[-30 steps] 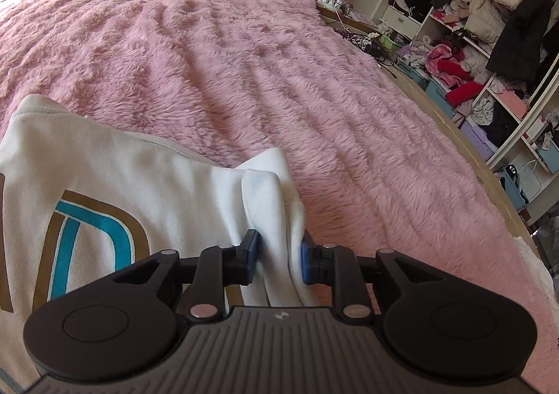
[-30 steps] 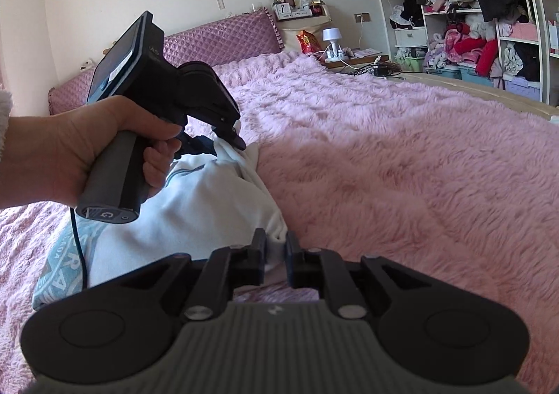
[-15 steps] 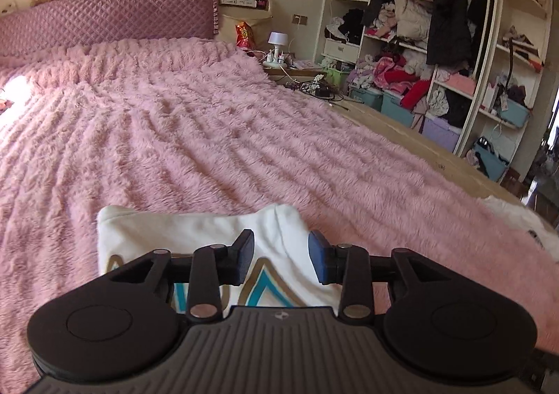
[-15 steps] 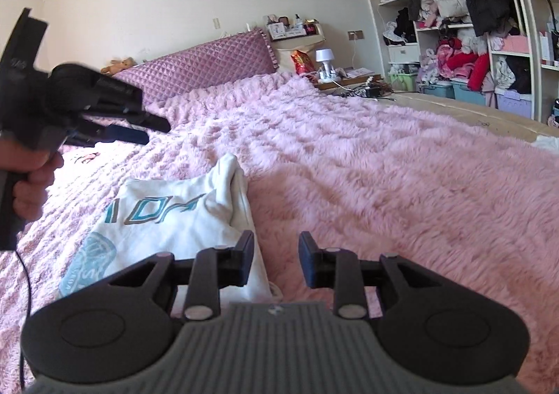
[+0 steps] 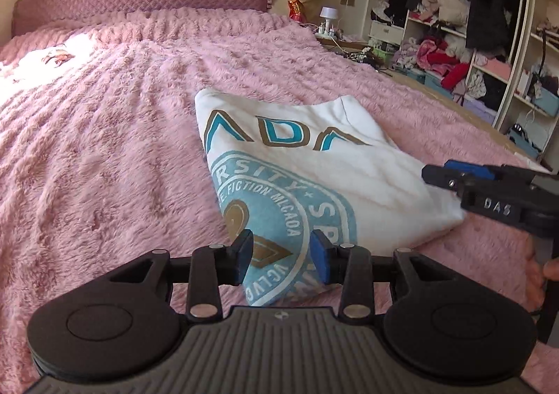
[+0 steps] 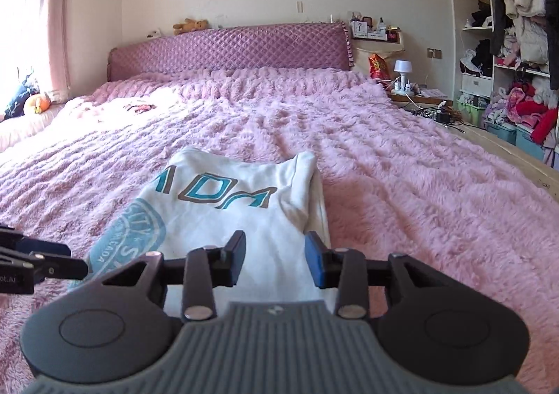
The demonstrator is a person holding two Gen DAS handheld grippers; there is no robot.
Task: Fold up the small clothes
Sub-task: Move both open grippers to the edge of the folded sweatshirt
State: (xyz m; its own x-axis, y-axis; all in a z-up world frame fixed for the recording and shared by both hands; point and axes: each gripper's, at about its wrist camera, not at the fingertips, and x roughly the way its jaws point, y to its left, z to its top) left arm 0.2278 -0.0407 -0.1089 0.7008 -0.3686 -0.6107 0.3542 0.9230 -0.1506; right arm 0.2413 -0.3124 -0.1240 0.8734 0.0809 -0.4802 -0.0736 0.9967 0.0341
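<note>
A folded white garment (image 5: 314, 163) lies flat on the fluffy pink bedspread (image 5: 104, 149), straight ahead of both claws. Its print is teal and brown: large outlined letters reading "ADA" in the left wrist view, cut short by the fold, and below them a round teal badge (image 5: 279, 219) with the readable fragments "RSITY", "FICTION" and "SP"; the rest of the ring's lettering is too warped to make out.

The left gripper (image 5: 281, 256) hovers over the near edge of the badge, its jaws opening, the fabric seen between the pads but not pinched. The right gripper (image 6: 274, 263) sits over the near white part of the garment, jaws also opening, nothing clamped. In the left wrist view the right gripper comes in from the right, its black body embossed "DAS", with fingers (image 5: 538, 282) of the holding hand just below it.

Beyond the garment, far ahead of the claws, stands a quilted purple headboard (image 6: 227, 48) with a teddy bear (image 6: 190, 25) on top. To the right of it are a red snack bag (image 6: 379, 67) and a small white lamp (image 6: 403, 69). Farther right, open shelves (image 6: 506, 44) are crowded with clothes.
</note>
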